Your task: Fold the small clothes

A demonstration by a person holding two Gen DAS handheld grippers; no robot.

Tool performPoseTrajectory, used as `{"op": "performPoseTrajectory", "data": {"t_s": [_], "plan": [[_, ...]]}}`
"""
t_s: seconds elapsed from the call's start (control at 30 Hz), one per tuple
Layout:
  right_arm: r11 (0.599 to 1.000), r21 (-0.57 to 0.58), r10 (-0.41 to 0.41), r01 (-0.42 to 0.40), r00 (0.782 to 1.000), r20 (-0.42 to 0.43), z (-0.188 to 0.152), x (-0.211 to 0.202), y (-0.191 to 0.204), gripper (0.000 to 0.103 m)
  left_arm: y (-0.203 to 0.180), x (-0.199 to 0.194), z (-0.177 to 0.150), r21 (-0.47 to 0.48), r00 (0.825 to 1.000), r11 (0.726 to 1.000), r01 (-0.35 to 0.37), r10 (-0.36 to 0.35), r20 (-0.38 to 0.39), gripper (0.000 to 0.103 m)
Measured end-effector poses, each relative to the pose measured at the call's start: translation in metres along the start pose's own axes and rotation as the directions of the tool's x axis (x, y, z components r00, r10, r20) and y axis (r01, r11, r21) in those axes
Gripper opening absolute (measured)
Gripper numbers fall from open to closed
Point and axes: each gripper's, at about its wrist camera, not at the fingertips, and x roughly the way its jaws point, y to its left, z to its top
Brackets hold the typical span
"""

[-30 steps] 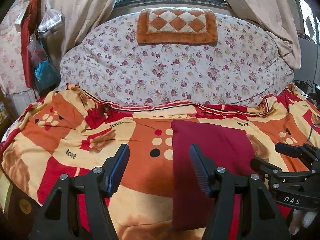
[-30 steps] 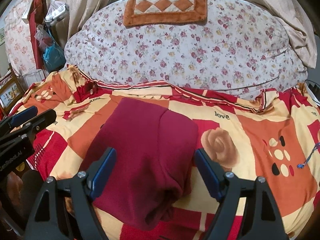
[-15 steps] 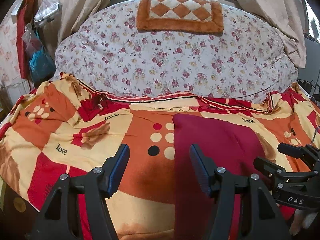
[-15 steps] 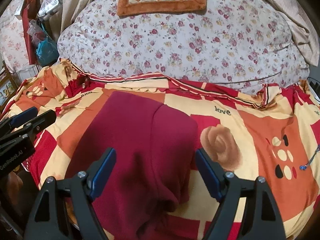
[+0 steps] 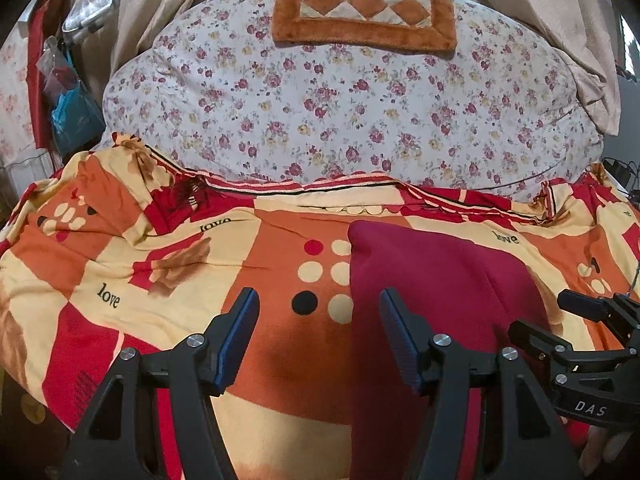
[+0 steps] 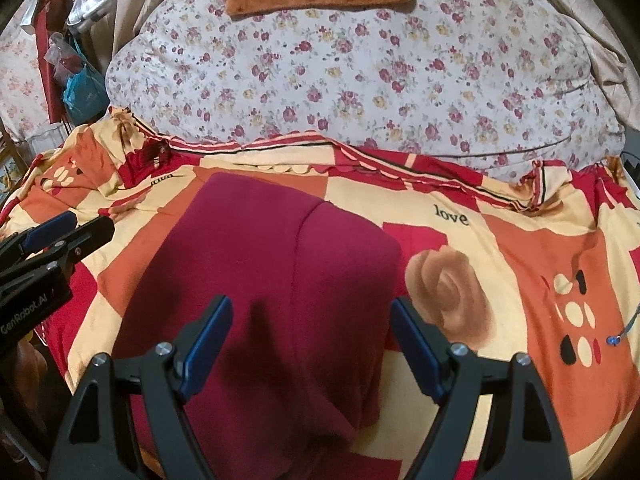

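Maroon garment (image 6: 272, 280) folded on bedspread (image 6: 520, 264); both tongs (image 5: 316, 336) (image 6: 310, 340) hover, agape.

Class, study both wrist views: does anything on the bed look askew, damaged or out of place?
Little stands out. The maroon garment lies folded and flat on the patterned blanket. Only the blanket's far-left corner is rumpled, and a small blue-tipped cord lies at its right edge.

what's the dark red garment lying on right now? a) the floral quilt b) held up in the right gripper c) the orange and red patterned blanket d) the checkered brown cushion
c: the garment lies flat on the blanket, nearer than the floral quilt, and both the right gripper and the left gripper are open and empty.
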Motion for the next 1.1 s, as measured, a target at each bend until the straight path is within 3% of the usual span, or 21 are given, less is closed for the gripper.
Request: {"op": "performPoseTrajectory", "data": {"t_s": [1.1], "plan": [[1.0,0.028,-0.007,0.008,0.999,-0.043,0.005,0.026,-0.017,0.084,-0.017,0.027,0.003,0.014,0.998,0.999,0.037,-0.036,-0.05,0.042]]}}
